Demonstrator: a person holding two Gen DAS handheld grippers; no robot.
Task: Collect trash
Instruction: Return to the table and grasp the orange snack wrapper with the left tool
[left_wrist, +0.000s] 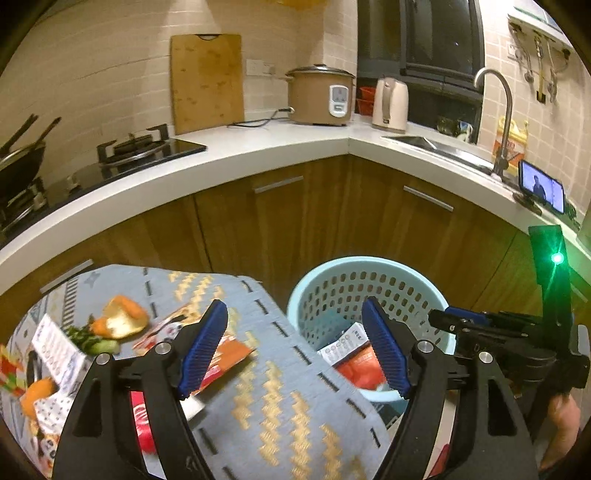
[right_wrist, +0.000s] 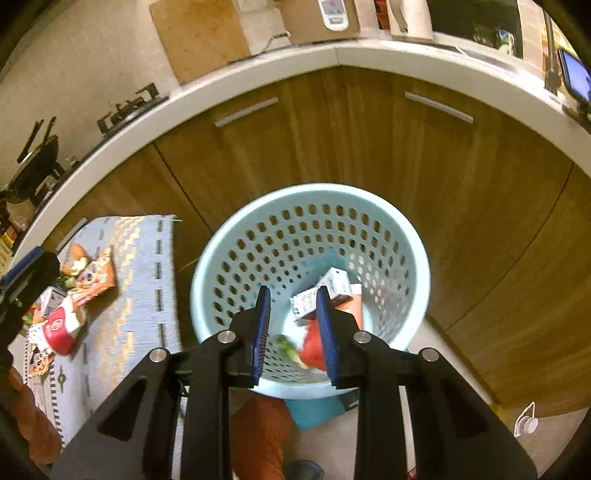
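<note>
The basket (right_wrist: 310, 258) stands right of the cloth (right_wrist: 125, 295), before the cabinets (right_wrist: 332, 129), holding cartons (right_wrist: 328, 291).

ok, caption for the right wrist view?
Right tool empty above the blue basket, cartons and wrappers already inside.

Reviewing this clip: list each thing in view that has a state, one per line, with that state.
Left tool: open, nothing between its blue pads.
Right tool: narrowly open over the basket, gripping nothing.
Light blue perforated plastic basket: upright, holding cartons and wrappers.
Orange peel: lying on the patterned blue-grey mat, uncollected.
Brown rice cooker: lid on.
Dark phone on the counter: screen lit.
</note>
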